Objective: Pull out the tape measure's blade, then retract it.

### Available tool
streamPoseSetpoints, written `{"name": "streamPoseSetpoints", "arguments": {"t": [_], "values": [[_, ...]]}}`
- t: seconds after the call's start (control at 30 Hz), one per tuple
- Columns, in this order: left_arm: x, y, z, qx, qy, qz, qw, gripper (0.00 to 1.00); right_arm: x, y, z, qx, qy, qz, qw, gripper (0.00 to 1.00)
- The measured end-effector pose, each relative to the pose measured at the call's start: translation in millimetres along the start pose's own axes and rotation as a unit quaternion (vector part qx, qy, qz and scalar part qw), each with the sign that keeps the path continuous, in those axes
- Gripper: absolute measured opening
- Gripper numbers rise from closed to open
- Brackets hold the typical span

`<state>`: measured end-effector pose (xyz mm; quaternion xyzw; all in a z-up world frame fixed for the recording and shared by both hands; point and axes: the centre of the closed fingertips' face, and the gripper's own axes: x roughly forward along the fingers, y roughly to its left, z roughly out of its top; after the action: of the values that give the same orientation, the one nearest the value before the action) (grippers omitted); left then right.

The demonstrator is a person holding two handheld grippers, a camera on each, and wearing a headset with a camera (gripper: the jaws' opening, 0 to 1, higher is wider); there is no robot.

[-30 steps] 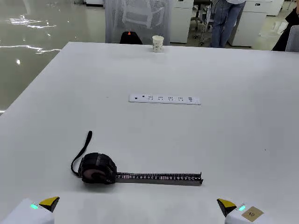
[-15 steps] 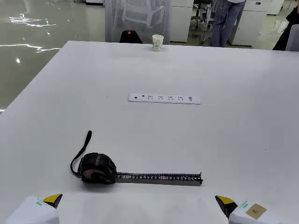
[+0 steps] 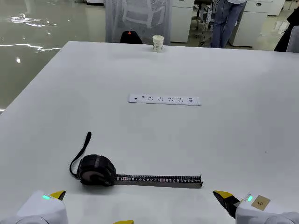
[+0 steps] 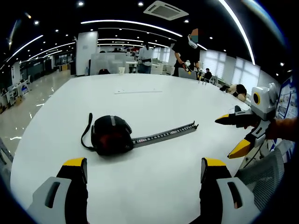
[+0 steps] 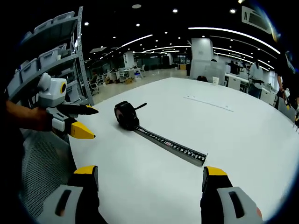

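A black tape measure (image 3: pixel 96 170) with a wrist strap lies on the white table (image 3: pixel 224 130), near the front. Its blade (image 3: pixel 159 179) is drawn out to the right and rests flat, with the hook end at the right. My left gripper (image 3: pixel 90 208) hovers open just in front of the case, and the case (image 4: pixel 111 135) sits ahead between its jaws, untouched. My right gripper (image 3: pixel 223 196) is open in front of the blade's hook end (image 5: pixel 202 158). In the right gripper view, the left gripper (image 5: pixel 95 123) is beside the case (image 5: pixel 126 114). Neither gripper holds anything.
A white power strip (image 3: pixel 164 99) lies across the middle of the table. A paper cup (image 3: pixel 158 43) stands at the far edge, with a mesh chair (image 3: pixel 136 21) behind it. A person (image 3: pixel 226 18) stands beyond the table. The table's left edge borders a glossy floor.
Both grippers have come a little further up into the head view, toward the tape measure. The tape measure and its blade lie as before.
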<state>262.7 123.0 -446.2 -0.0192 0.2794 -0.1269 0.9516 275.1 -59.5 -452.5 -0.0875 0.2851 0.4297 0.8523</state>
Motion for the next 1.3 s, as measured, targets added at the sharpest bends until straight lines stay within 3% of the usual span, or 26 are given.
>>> {"name": "streamPoseSetpoints", "arguments": {"t": [0.3,0.6,1.3], "values": [[10.3,11.8,5.6,-0.006,-0.004,0.015,0.9999,0.99,4.5,-8.5,-1.8,-0.018,0.012,0.018,0.9996,0.82],[22.5,21.4,15.0,-0.014,-0.011,0.021,0.9996,0.99,10.7,-19.3,-1.9,-0.04,0.026,0.03,0.9984,0.79],[49.5,37.9,21.0,-0.03,-0.007,0.039,0.9988,0.99,20.6,-50.4,-2.4,-0.098,0.057,0.054,0.9921,0.6]]}}
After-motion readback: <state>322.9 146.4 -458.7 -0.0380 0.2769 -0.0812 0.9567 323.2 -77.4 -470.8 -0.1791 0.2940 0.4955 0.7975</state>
